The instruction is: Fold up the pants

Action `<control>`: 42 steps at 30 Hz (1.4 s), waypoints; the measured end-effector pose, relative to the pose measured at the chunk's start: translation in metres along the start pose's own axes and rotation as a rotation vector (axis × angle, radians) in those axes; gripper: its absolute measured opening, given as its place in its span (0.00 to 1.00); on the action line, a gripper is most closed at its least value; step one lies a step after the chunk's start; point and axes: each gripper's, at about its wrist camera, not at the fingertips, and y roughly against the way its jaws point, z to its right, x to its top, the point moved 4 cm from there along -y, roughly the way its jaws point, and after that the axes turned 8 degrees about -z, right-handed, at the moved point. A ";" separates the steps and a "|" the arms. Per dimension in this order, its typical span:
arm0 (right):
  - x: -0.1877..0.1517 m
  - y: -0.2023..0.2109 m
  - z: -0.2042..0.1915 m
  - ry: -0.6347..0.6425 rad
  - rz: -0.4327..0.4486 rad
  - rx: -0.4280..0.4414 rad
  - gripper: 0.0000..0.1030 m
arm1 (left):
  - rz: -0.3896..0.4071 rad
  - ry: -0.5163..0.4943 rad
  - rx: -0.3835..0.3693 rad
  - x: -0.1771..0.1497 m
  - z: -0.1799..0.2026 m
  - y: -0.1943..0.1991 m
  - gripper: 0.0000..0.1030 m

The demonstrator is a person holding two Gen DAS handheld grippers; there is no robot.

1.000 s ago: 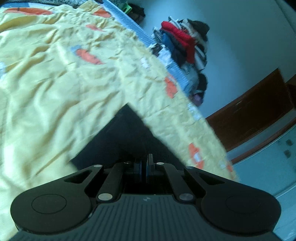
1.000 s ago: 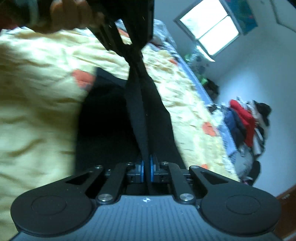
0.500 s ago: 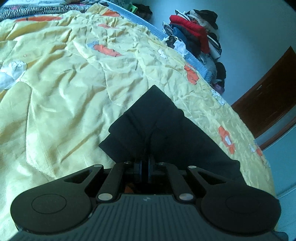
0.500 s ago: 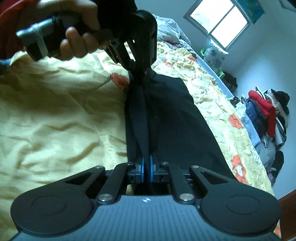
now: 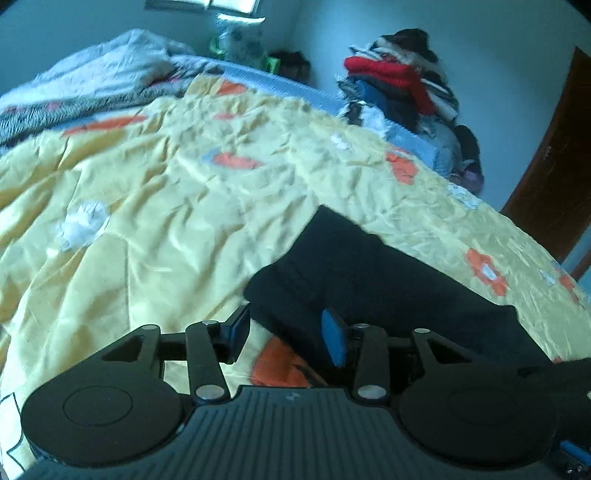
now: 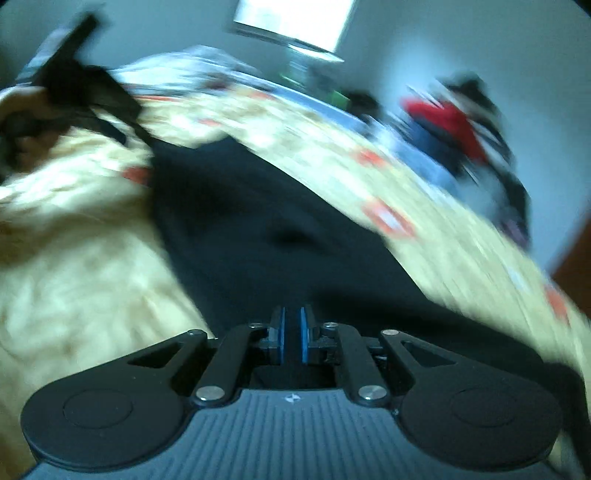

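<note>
On the bed, the black pants (image 5: 373,280) lie flat across a crumpled yellow bedspread (image 5: 155,206) printed with orange and white patches, near the edge that faces a heap of clothes (image 5: 402,85). No box, basket or other container shows in either view; the heap stands loose against the wall beyond the bed, with a red garment on top. The left gripper (image 5: 286,338) has just been opening: its jaws stand well apart, the blue pad of one finger is exposed, and a corner of the pants lies in the gap without either pad pressing on it. The right gripper (image 6: 291,338) has its jaws nearly together, with dark fabric filling the narrow slot between the blue pads, so it clamps the near edge of the pants. The right wrist view is heavily smeared by motion; details of the bedspread pattern and the heap cannot be made out there. At its upper left, a dark tool and part of a hand (image 6: 26,144) appear, too blurred to read further. A window (image 6: 291,26) is cut off by the upper frame edge. A brown door (image 5: 554,177) is cut off at the right.
</note>
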 end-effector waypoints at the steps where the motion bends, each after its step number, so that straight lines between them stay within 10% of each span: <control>1: -0.014 0.001 0.011 -0.044 -0.035 -0.012 0.08 | 0.006 -0.033 -0.013 -0.002 0.010 0.003 0.46; 9: -0.079 0.054 0.098 -0.502 0.072 -0.076 0.18 | 0.019 -0.494 -0.207 -0.047 0.135 0.015 0.58; 13: -0.110 0.073 0.177 -0.970 0.280 -0.051 0.89 | 0.005 -0.671 -0.340 -0.085 0.189 0.017 0.61; 21: -0.140 0.024 0.264 -1.590 0.493 0.278 0.89 | 0.025 -0.885 -0.404 -0.138 0.246 0.005 0.61; 28: -0.129 0.007 0.291 -1.640 0.571 0.190 0.82 | 0.031 -0.922 -0.413 -0.143 0.262 -0.005 0.61; 31: -0.129 -0.006 0.296 -1.659 0.505 0.173 0.37 | 0.034 -0.921 -0.415 -0.142 0.269 -0.009 0.61; 35: -0.138 -0.011 0.297 -1.670 0.500 0.148 0.09 | 0.033 -0.922 -0.423 -0.142 0.274 -0.012 0.61; 42: -0.107 0.050 0.296 -1.454 0.633 0.155 0.06 | 0.063 -0.952 -0.420 -0.142 0.294 -0.023 0.62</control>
